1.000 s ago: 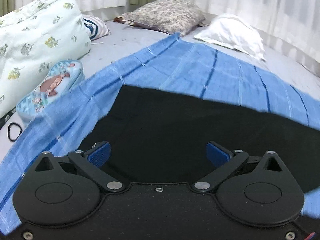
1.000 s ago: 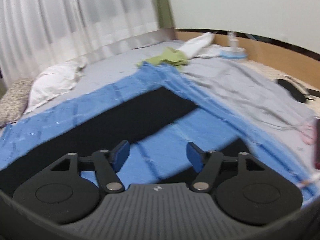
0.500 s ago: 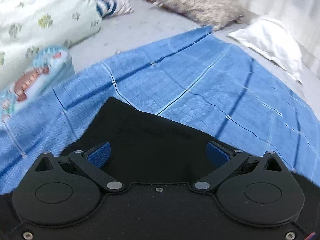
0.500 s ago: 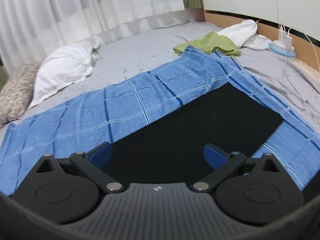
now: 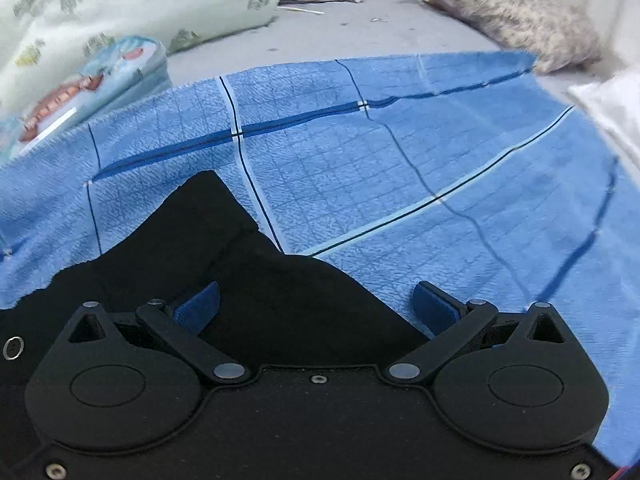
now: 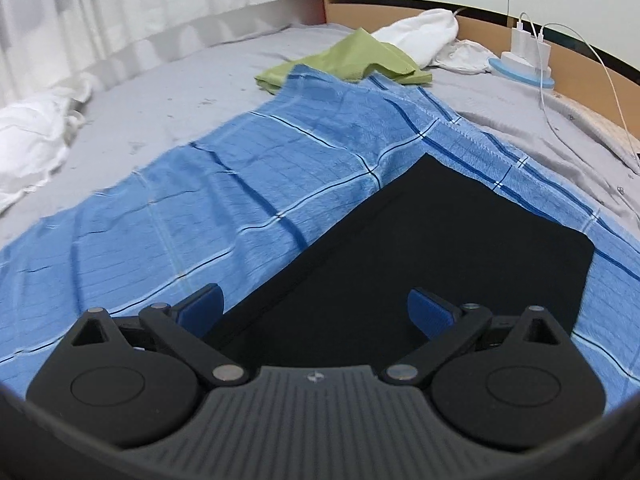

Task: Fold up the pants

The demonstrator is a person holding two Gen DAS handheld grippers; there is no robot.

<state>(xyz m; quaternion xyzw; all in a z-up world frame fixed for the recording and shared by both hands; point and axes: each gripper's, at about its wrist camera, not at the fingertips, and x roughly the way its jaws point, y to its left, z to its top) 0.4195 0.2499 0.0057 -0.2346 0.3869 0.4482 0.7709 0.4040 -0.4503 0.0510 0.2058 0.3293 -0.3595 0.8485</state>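
Left gripper (image 5: 316,304) and right gripper (image 6: 314,306) both spread wide, empty, above black pants (image 6: 420,248) on blue blanket (image 6: 200,208).

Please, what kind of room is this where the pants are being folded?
Most likely a bedroom. The black pants lie on a blue checked blanket spread over a grey bed sheet, with pillows at one end and white curtains behind.

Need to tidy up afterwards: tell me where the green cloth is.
The green cloth shows only in the right wrist view, at the far end of the bed, overlapping the far corner of the blue checked blanket, with a white garment just behind it.
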